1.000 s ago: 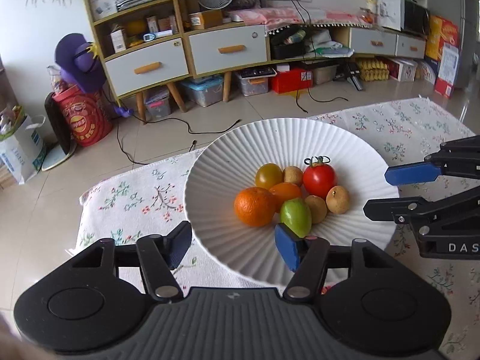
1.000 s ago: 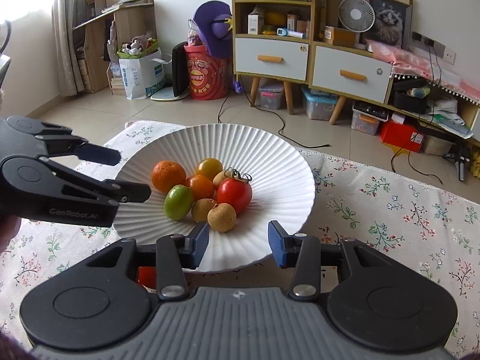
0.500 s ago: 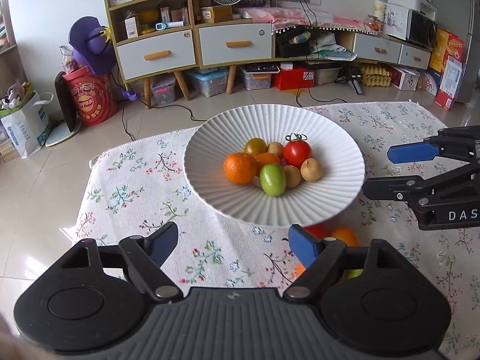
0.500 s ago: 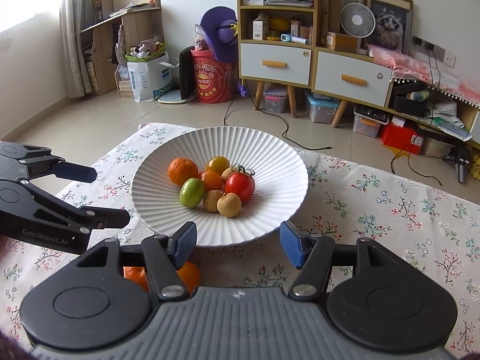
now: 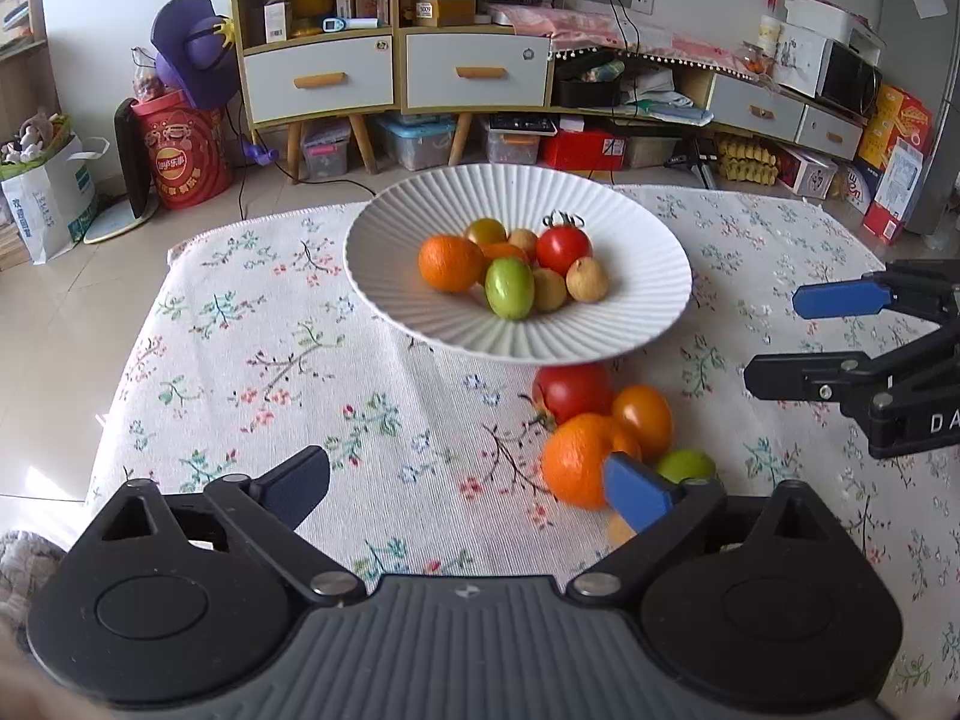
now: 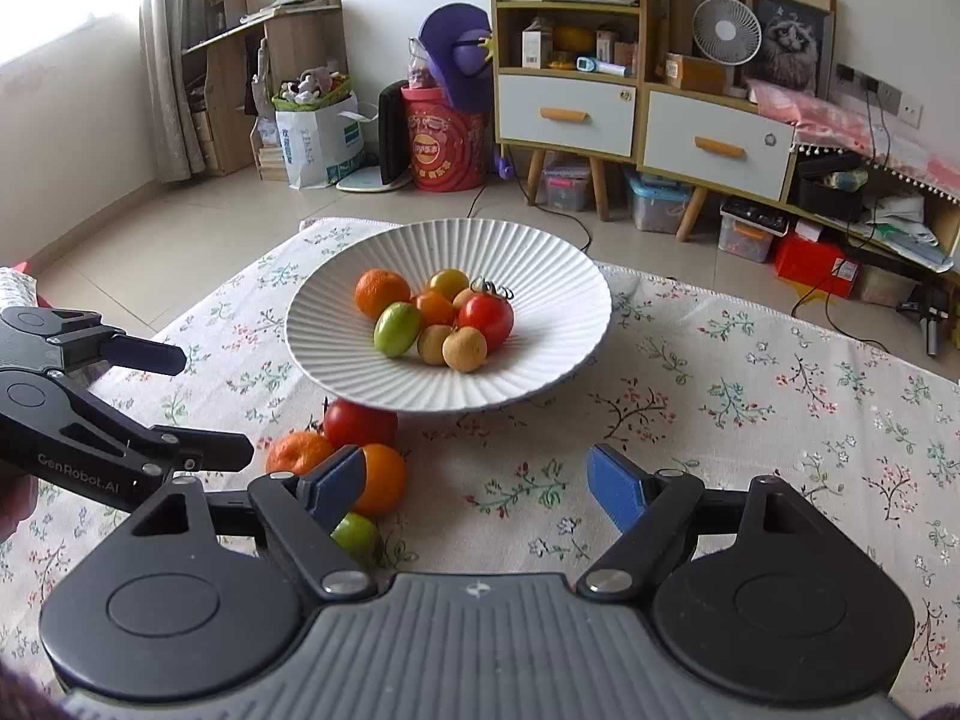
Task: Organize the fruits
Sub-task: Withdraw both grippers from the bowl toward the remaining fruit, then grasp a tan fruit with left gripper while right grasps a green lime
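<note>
Both grippers, left gripper [image 5: 465, 483] and right gripper [image 6: 477, 486], were spreading, empty; only the right view showed a tangerine [image 6: 298, 453] left of its tongs; bare cloth [image 6: 750, 420] lay ahead.

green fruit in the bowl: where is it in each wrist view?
Left wrist: green fruit at the front of the pile, just right of the big orange, upper centre of frame.
Right wrist: green fruit at the pile's left front, below the orange, left of centre.
Shared landmark: the stemmed red tomato in the white bowl.
</note>
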### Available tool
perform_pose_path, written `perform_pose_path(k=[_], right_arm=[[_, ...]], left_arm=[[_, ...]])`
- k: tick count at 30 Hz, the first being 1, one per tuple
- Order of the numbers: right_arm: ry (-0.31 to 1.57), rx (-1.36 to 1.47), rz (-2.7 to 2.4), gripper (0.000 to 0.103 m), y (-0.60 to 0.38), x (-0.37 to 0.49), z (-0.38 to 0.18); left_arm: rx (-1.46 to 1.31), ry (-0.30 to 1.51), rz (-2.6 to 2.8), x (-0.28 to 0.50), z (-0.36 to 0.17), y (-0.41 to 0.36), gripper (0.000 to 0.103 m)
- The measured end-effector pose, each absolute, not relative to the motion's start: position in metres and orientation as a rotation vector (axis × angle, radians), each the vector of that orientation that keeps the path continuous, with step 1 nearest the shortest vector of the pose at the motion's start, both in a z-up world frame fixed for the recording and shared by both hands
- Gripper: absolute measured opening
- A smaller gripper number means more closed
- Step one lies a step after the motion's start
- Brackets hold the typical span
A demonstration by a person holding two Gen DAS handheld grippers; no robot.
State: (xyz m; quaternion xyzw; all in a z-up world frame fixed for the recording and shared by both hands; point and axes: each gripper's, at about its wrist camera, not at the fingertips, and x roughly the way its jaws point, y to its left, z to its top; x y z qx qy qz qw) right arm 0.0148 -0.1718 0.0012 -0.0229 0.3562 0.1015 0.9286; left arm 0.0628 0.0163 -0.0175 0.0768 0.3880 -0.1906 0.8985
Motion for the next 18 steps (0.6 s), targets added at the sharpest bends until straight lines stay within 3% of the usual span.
perform_pose_path(k=[13, 16, 18], right_arm=[[0.791, -0.076, 0.262, 0.081, -0.173, -0.001, -0.019], [0.806, -0.085, 0.27, 0.079, -0.172, -0.001, -0.024], [0.814, -0.088, 0.273, 0.072, -0.17, -0.001, -0.026]], left_arm=[[0.171, 0.846, -0.492, 0.043, -0.041, 0.007, 0.095], [0.164, 0.855, -0.524, 0.041, -0.045, 0.004, 0.088], [0.164, 0.863, -0.541, 0.04, -0.048, 0.001, 0.075]])
